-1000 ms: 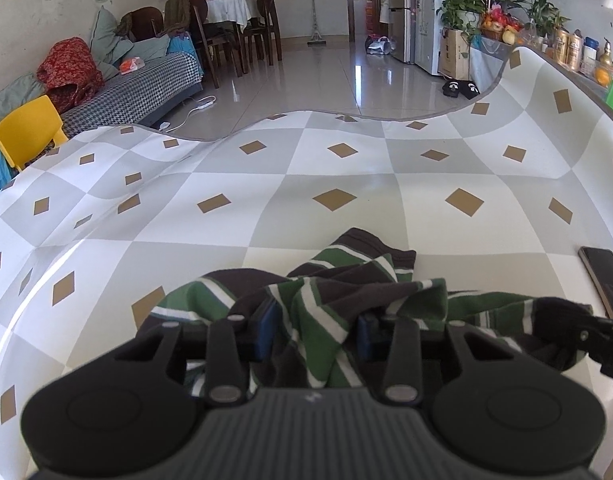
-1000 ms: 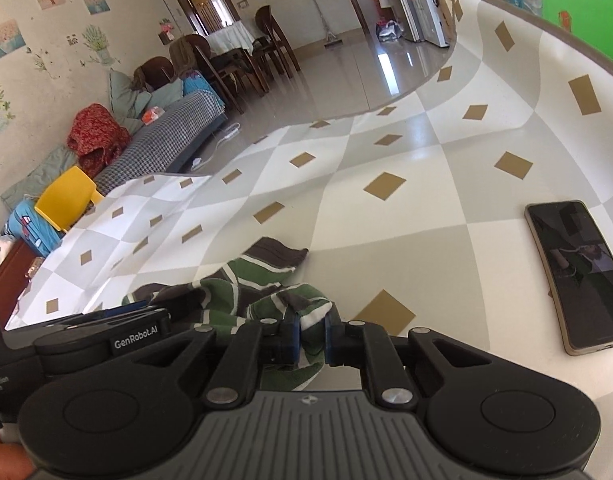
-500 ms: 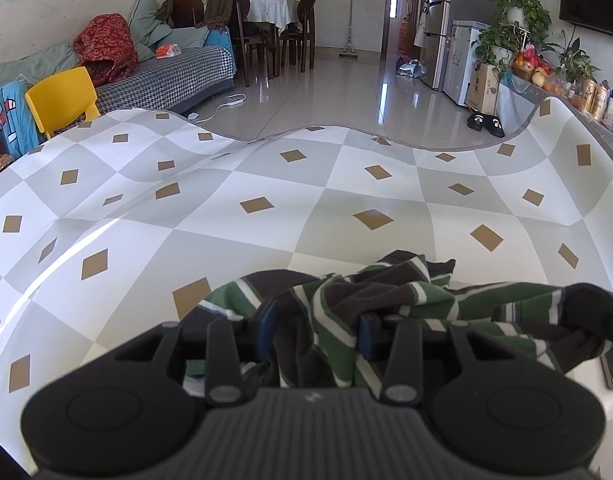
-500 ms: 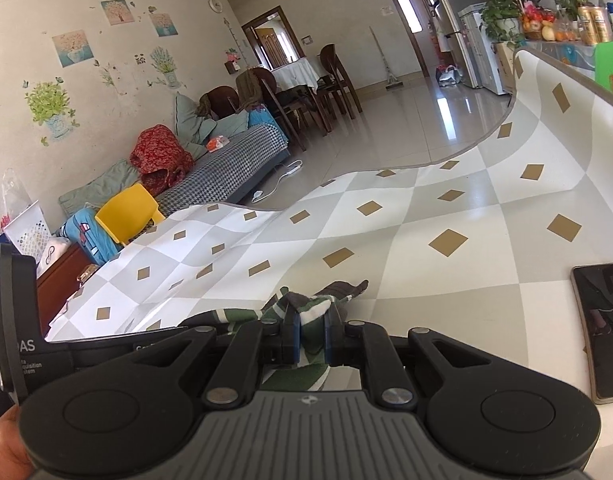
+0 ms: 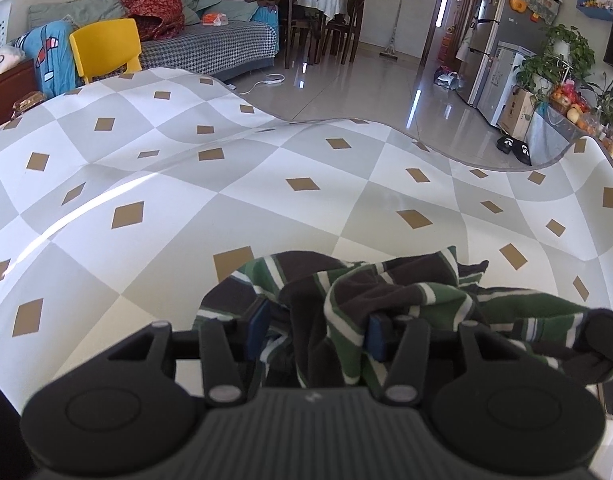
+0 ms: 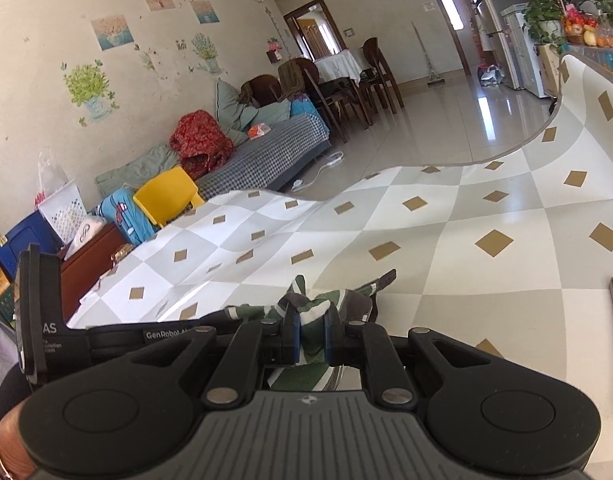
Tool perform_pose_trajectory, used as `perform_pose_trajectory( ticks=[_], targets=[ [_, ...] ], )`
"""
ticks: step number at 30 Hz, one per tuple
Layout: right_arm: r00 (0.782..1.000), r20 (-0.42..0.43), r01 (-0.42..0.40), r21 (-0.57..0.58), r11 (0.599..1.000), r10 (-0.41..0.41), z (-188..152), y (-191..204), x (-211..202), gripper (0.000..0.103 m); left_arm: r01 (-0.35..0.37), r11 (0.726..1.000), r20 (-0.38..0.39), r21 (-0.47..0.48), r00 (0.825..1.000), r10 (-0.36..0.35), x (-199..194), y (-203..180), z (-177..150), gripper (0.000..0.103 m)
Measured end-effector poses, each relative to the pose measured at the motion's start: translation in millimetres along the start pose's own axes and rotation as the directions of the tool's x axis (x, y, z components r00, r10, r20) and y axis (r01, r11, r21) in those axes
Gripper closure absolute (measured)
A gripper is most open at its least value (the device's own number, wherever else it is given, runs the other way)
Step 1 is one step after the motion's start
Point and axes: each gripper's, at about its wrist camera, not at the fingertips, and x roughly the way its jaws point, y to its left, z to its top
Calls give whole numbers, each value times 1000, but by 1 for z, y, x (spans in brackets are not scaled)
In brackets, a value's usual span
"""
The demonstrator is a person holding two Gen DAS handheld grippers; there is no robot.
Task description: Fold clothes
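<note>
Barely started: my left tongs (image 5: 314,330) opening, striped garment (image 5: 386,292) bunched between them; right tongs (image 6: 311,338) pinch its cloth. Garment crumpled at desk (image 5: 266,208) near edge; every fold left.

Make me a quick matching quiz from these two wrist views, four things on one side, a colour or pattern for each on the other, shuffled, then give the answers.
Things:
1. garment
2. small chair
3. tablecloth
4. sofa cover

Colour or pattern:
A. plain yellow
B. grey and white squares with tan diamonds
C. green, dark and white stripes
D. fine black-and-white check

Pairs: 1-C, 2-A, 3-B, 4-D
</note>
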Motion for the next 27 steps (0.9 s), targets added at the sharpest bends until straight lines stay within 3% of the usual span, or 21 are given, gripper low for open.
perform_pose_trajectory(
  ticks=[5, 9, 13, 20, 23, 27],
  targets=[
    [988, -151, 13, -61, 998, -22, -18, 11, 22, 90, -40, 999, -41, -25, 998, 39, 11, 20, -13, 51],
    [967, -249, 44, -53, 998, -55, -33, 9, 36, 81, -67, 997, -85, -47, 994, 63, 22, 33, -25, 47],
    [972, -233, 59, 61, 996, -43, -31, -6, 31, 67, -62, 996, -99, -71, 994, 55, 25, 41, -28, 43],
    [979, -201, 92, 272, 958, -37, -26, -31, 26, 60, -45, 998, -93, -53, 995, 40, 23, 39, -28, 39],
    [977, -205, 114, 300, 947, -53, -28, -35, 29, 60, -44, 998, -92, -48, 995, 40, 23, 39, -27, 39],
    [974, -209, 132, 239, 962, -82, -30, -25, 34, 60, -37, 999, -76, -31, 997, 34, 18, 35, -26, 39]
  ],
)
